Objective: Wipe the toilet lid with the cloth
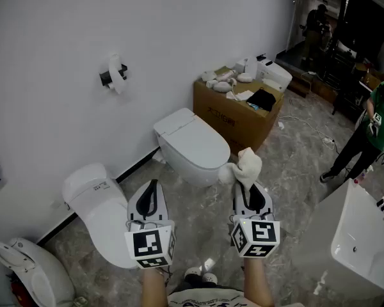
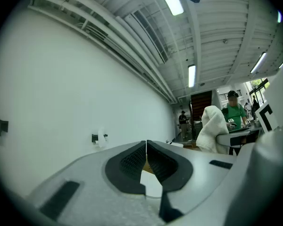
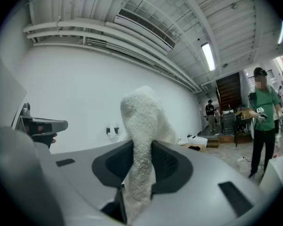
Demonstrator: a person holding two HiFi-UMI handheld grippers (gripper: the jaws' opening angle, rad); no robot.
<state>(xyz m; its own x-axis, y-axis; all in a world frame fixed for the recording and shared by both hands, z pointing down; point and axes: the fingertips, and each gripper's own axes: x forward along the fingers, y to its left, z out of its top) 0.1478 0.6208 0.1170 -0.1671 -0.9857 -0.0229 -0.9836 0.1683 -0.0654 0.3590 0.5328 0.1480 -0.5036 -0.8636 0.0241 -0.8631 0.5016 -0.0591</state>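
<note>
A white toilet with a closed lid stands against the wall, ahead of both grippers. My right gripper is shut on a white fluffy cloth, which bunches above its tips just off the toilet's front right edge. In the right gripper view the cloth stands up between the closed jaws. My left gripper is shut with nothing in it, held left of the cloth and short of the toilet. The left gripper view shows the jaws pressed together, with the cloth off to the right.
A second white toilet stands at the lower left, and another fixture sits in the corner. A cardboard box with loose items stands behind the toilet. A white basin is at the right. A person in green stands nearby.
</note>
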